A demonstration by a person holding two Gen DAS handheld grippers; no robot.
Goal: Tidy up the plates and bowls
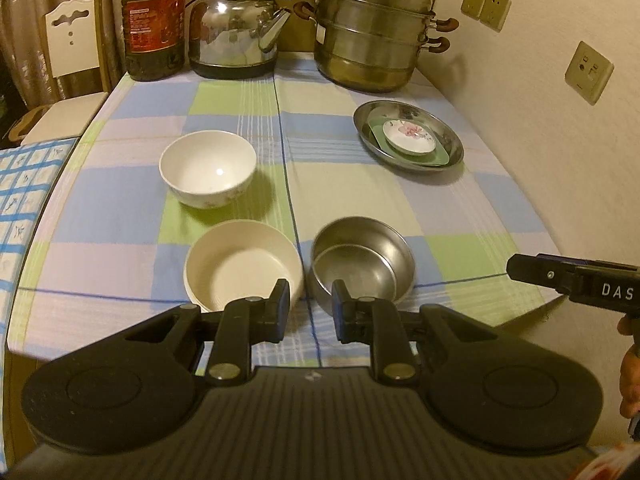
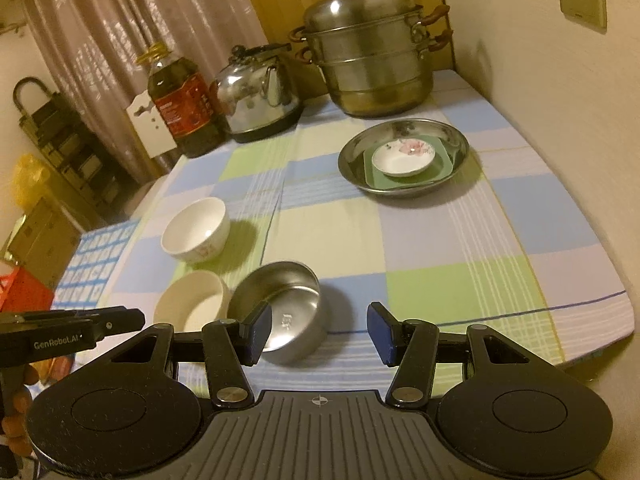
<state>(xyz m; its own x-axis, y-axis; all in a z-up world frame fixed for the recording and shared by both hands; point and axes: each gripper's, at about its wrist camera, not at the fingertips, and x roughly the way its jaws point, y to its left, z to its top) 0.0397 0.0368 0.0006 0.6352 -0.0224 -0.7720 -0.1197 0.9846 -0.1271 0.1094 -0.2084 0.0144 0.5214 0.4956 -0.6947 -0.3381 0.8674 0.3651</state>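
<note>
Bowls sit in a group near the table's front edge, plates farther back toward the right edge. Both grippers hover over the front edge of the table [image 1: 500,208], pitched downward, neither touching anything. The left gripper [image 1: 311,307] has its jaws a narrow gap apart with nothing between them; it hangs above the seam between 2 bowls. The right gripper [image 2: 319,334] holds its jaws wider apart, also with nothing between them, its left finger [image 2: 256,334] overlapping the steel bowl's rim in the view. A hand [image 2: 18,420] grips the left tool's handle at the right camera's lower left; part of another hand [image 1: 630,384] shows at the left camera's right border.

Nearest the front edge, the cream bowl [image 1: 240,270] and the steel bowl [image 1: 362,258] stand upright just beside each other, cream on the left. Behind the cream bowl, apart from it, stands a white bowl [image 1: 208,168] with a faint floral pattern on its side.

Farther back, near the right edge, a round steel plate [image 1: 408,134] carries a green square plate [image 1: 434,156], and on that rests a small white dish [image 1: 408,134] with a pink flower.

Along the back edge stand 3 things: an oil bottle [image 1: 154,20] at the left corner, a steel kettle [image 1: 236,32] in the middle, and a 2-tier steel steamer pot [image 1: 370,36] with a lid toward the right.
</note>
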